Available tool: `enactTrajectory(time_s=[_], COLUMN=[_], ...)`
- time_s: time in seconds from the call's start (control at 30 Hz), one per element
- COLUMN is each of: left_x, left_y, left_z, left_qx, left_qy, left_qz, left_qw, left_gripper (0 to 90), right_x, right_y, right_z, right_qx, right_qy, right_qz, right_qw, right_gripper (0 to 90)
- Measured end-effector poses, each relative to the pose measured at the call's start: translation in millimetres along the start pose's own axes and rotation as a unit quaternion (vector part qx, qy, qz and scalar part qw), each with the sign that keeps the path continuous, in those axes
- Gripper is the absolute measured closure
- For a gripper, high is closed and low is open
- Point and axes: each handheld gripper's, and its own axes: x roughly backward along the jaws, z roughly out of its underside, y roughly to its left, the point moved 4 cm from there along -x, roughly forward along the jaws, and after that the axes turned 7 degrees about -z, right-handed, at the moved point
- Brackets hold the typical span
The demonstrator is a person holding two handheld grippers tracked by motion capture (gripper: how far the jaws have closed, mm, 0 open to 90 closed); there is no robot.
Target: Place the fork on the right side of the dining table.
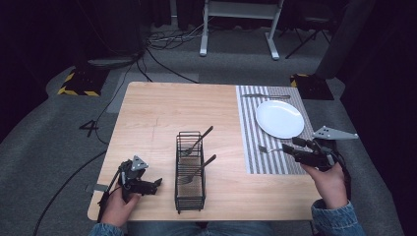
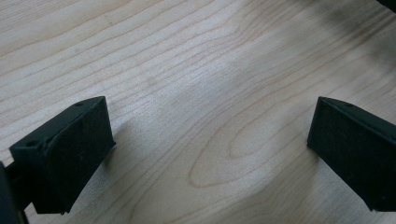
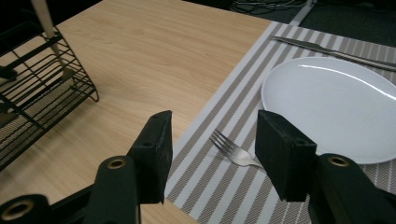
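Observation:
A silver fork (image 1: pixel 268 148) lies on the striped placemat (image 1: pixel 251 128), just in front of the white plate (image 1: pixel 279 119). My right gripper (image 1: pixel 295 147) hovers open at the fork's handle end. In the right gripper view the fork's tines (image 3: pixel 226 144) lie between the open jaws of the right gripper (image 3: pixel 215 140), and its handle runs behind the right-hand jaw. A knife (image 1: pixel 265 96) lies beyond the plate. Two forks (image 1: pixel 198 141) lean in the black wire caddy (image 1: pixel 190 196) at mid-table. My left gripper (image 1: pixel 156 184) rests open on the wood left of the caddy, with nothing between the jaws of the left gripper (image 2: pixel 205 149).
The wooden table (image 1: pixel 157 113) is bare to the left of and behind the caddy. Beyond its far edge, cables (image 1: pixel 167 39) and the white legs of a desk (image 1: pixel 241 24) stand on the grey floor. Yellow-black striped bases (image 1: pixel 78 83) sit at the far corners.

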Motion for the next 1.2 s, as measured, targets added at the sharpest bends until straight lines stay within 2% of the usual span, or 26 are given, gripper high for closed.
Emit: enactTrajectory(time_s=[0.13, 0.33, 0.43, 0.6, 0.73, 0.83, 1.1, 1.2], left_x=[0.0, -0.1, -0.1, -0.1, -0.1, -0.1, -0.1, -0.1], left_y=[-0.1, 0.0, 0.0, 0.0, 0.0, -0.1, 0.0, 0.0], left_z=[0.0, 0.0, 0.0, 0.0, 0.0, 0.0, 0.0, 0.0], left_qx=[0.000, 0.000, 0.000, 0.000, 0.000, 0.000, 0.000, 0.000], left_qy=[0.000, -0.001, 0.000, 0.000, 0.000, 0.000, 0.000, 0.000], left_qz=[0.000, 0.000, 0.000, 0.000, 0.000, 0.000, 0.000, 0.000], left_qw=[1.0000, 1.0000, 1.0000, 1.0000, 1.0000, 1.0000, 1.0000, 1.0000], left_gripper=[0.2, 0.2, 0.2, 0.3, 0.2, 0.2, 0.2, 0.2], right_x=[-1.4, -6.2, -11.0, -22.2, -28.4, -34.7, -56.2, -66.5], right_y=[12.2, 33.8, 42.9, 56.4, 63.4, 65.8, 72.2, 72.9], right_z=[1.4, 4.4, 7.4, 15.1, 20.3, 25.8, 47.7, 59.1], right_qx=[0.005, 0.026, 0.031, 0.035, 0.044, 0.039, 0.052, 0.057], right_qy=[0.009, 0.019, 0.030, 0.042, 0.042, 0.047, 0.061, 0.063], right_qz=[-0.016, -0.040, -0.052, -0.067, -0.068, -0.077, -0.084, -0.099], right_qw=[0.9998, 0.9987, 0.9977, 0.9962, 0.9958, 0.9951, 0.9932, 0.9915], right_gripper=[45.2, 43.1, 46.7, 44.5, 44.1, 43.8, 41.9, 42.1])
